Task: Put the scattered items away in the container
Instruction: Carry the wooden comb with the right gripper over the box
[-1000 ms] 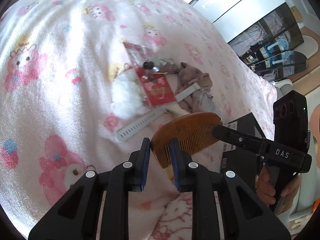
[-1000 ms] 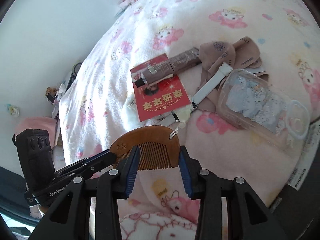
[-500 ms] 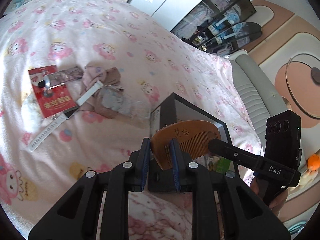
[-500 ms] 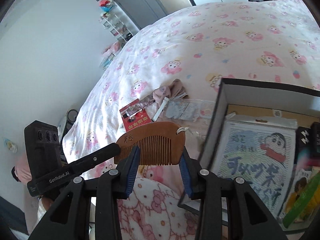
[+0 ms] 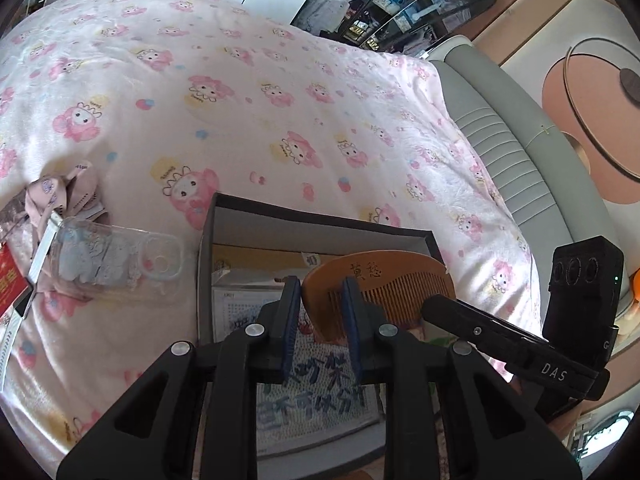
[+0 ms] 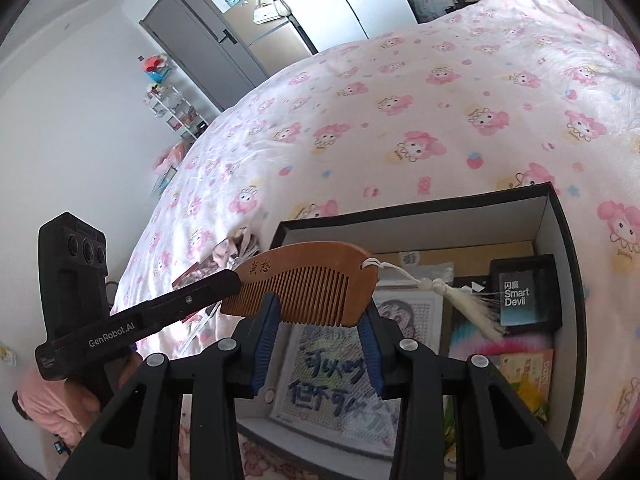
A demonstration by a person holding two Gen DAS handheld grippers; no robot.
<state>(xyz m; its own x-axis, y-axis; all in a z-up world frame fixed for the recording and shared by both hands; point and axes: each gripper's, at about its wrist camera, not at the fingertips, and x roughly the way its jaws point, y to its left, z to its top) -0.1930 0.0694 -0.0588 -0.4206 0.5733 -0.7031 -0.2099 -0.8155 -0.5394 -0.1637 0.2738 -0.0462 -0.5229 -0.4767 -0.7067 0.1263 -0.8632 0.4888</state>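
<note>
comb (image 6: 304,276): wooden, 2 chars engraved on spine, teeth down; held in air over the open box, not inside yet
tassel (image 6: 464,304): white cord + fringe off comb's right end, hangs over box contents
left claw (image 5: 320,312): pinching comb's left end betw. blue pads (image 5: 290,312); seen from rt cam as a black finger reaching comb end from the left
right claw (image 6: 318,338): pinching comb at its middle/right, teeth side betw. blue pads (image 6: 264,332)
box (image 6: 564,232): black, white inner walls, open top, sits on bed; directly below comb
box contents: cartoon picture w/ blue handwriting (image 6: 336,380), dark "Smart Devil" pack (image 6: 524,292) at right wall, colourful packs lower right
bed (image 5: 280,112): pink/white blanket w/ cartoon print, carries box + loose stuff
phone case (image 5: 116,260): clear, lies flat just left of box, on blanket
cloth (image 5: 64,196): pinkish, crumpled, beyond phone case, touching it
red card (image 5: 10,284): at far left edge, partly cut off
white strap (image 5: 40,252): runs by cloth + card, partly under phone case
person: hand (image 6: 86,396) grips left tool, pink sleeve below
</note>
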